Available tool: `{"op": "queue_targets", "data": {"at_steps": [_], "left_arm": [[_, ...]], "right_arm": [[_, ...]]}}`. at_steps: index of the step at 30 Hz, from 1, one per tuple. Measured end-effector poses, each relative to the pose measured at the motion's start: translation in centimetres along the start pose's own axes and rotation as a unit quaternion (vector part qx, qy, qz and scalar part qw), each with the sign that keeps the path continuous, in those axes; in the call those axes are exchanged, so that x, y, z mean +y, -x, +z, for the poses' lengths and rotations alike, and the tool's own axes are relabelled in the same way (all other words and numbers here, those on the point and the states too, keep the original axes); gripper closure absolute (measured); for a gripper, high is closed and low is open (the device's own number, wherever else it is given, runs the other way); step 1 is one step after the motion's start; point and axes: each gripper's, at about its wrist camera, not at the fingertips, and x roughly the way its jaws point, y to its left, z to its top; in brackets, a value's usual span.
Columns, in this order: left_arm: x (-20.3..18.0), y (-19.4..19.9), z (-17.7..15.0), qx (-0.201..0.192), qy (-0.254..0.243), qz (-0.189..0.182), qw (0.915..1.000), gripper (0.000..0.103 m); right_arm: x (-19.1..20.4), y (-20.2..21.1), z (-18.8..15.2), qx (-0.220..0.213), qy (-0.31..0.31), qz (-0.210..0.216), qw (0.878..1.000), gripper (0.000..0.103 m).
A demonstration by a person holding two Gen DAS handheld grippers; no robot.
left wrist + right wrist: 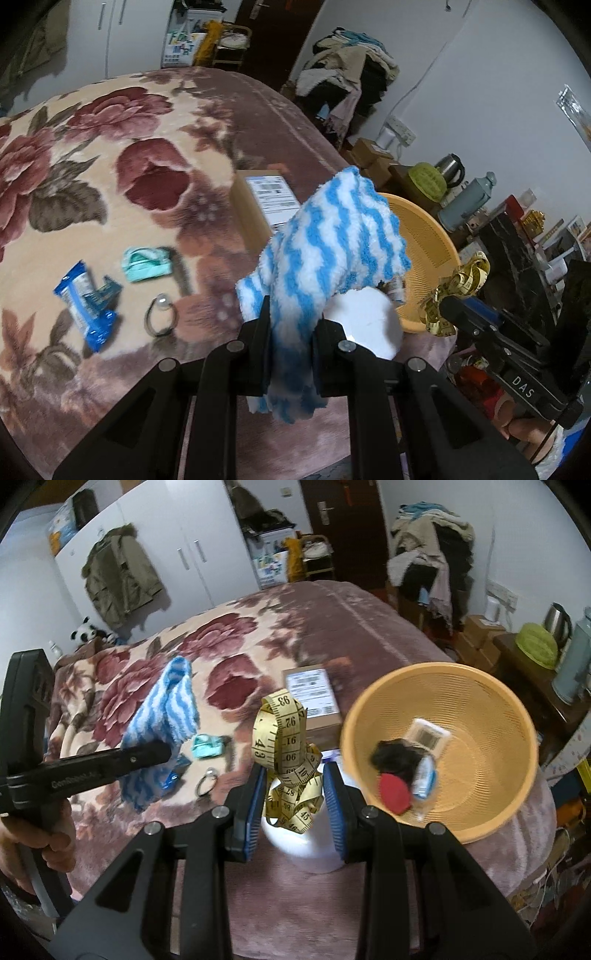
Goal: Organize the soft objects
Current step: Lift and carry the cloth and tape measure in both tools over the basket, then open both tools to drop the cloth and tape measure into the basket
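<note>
The left gripper (290, 332) is clamped on a striped cloth (332, 236) – the right gripper (295, 794) pinches a tape measure (286, 753), basket (480, 701) just right of it.

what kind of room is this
Most likely a lived-in bedroom. A bed with a floral blanket fills the middle, a white wardrobe with a jacket hanging on it stands behind, and a pile of clothes sits near the door.

Matte black plastic two-finger grippers (294, 808), silver round screws (220, 812), blue ribbed finger pads (334, 805); white lettering along side arms.
</note>
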Motion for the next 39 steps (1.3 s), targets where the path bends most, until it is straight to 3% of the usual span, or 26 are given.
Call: {"op": "queue_targets", "data": {"at_steps": [15, 28, 29, 32, 34, 36, 39], "left_arm": [[-9.7, -7.2, 3.0, 0.046, -0.041, -0.07, 0.9957, 0.088], [-17.3, -12.5, 4.9, 0.057, -0.083, -0.119, 0.9877, 0.087], [-17.7, -12.9, 5.1, 0.054, -0.082, -0.123, 0.9876, 0.082], [-18.4, -14.3, 5.7, 0.051, -0.086, -0.11, 0.9889, 0.041], [-18.2, -14.0, 5.9, 0.039, -0.09, -0.101, 0.99, 0.032], [-17.8, -13.6, 6.1, 0.032, -0.09, -0.096, 0.9908, 0.02], [-16.8, -13.2, 6.1, 0.031, -0.084, -0.081, 0.9927, 0.012]], "right_arm": [[-9.5, 0.8, 0.0, -0.001, -0.086, -0.079, 0.993, 0.071], [-14.7, 2.0, 0.8, -0.015, -0.144, -0.11, 0.983, 0.071], [-14.8, 1.9, 0.8, -0.015, -0.148, -0.108, 0.983, 0.07], [-15.9, 0.9, 0.9, -0.011, -0.165, -0.099, 0.981, 0.068], [-16.3, 1.1, 0.7, -0.014, -0.179, -0.111, 0.978, 0.059], [-16.6, 1.4, 0.3, -0.02, -0.181, -0.122, 0.976, 0.04], [-16.6, 1.6, -0.3, -0.017, -0.181, -0.119, 0.976, 0.033]]}}
